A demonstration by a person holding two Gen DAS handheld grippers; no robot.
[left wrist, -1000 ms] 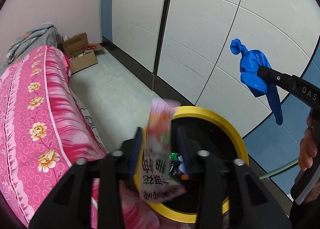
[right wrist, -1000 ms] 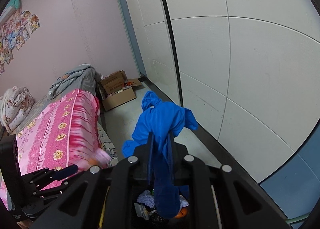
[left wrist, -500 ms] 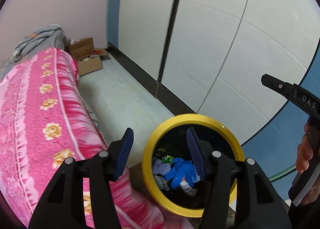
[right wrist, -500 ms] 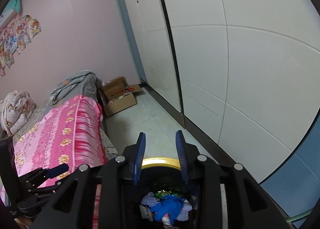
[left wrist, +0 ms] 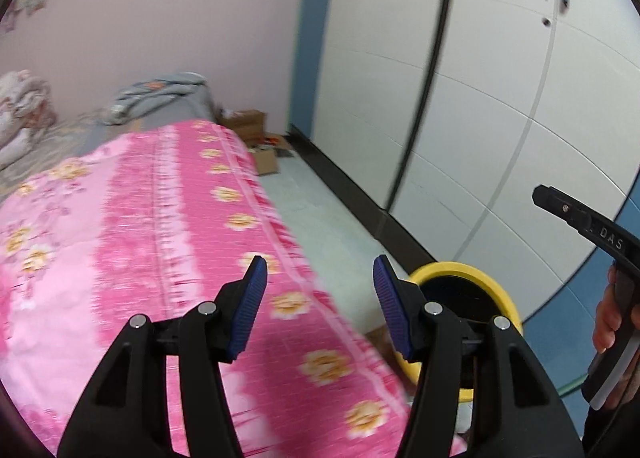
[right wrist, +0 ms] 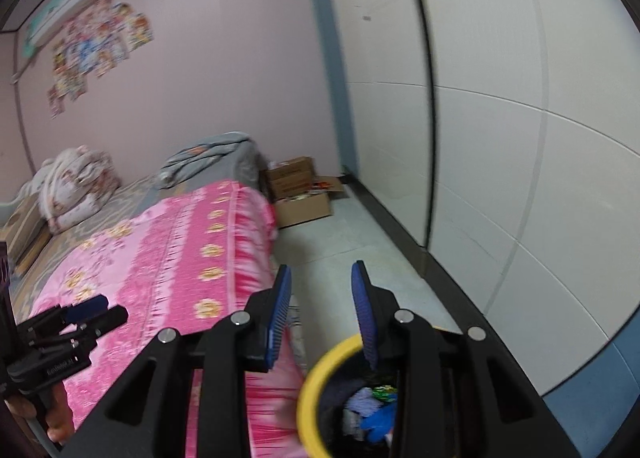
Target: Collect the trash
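Both grippers have let go and swung up off the bin since a second ago, when the left one pinched a printed wrapper and the right one a blue rag over the opening.

Left wrist view now: the left gripper (left wrist: 318,278) hangs released, its blue pads spread wide with nothing between them, out over the pink flowered bedspread (left wrist: 132,242). Down at the near right sits the yellow-rimmed bin (left wrist: 460,272), partly hidden behind the right finger. At the right edge, the right gripper (left wrist: 544,193) pokes in, a hand (left wrist: 610,318) wrapped on its handle. Far back on the floor, a cardboard box (left wrist: 266,161) sits near the wall.

Right wrist view now: the right gripper (right wrist: 322,290) is spread apart too, holding nothing. Below it, near, the bin (right wrist: 312,386) shows its load: the blue rag (right wrist: 380,420) lying in there among pale scraps and a green wrapper (right wrist: 384,392). Near left, the left gripper (right wrist: 100,312) hovers over the bedspread (right wrist: 160,258). Far off, the box (right wrist: 300,193) stands beside the bed's end.
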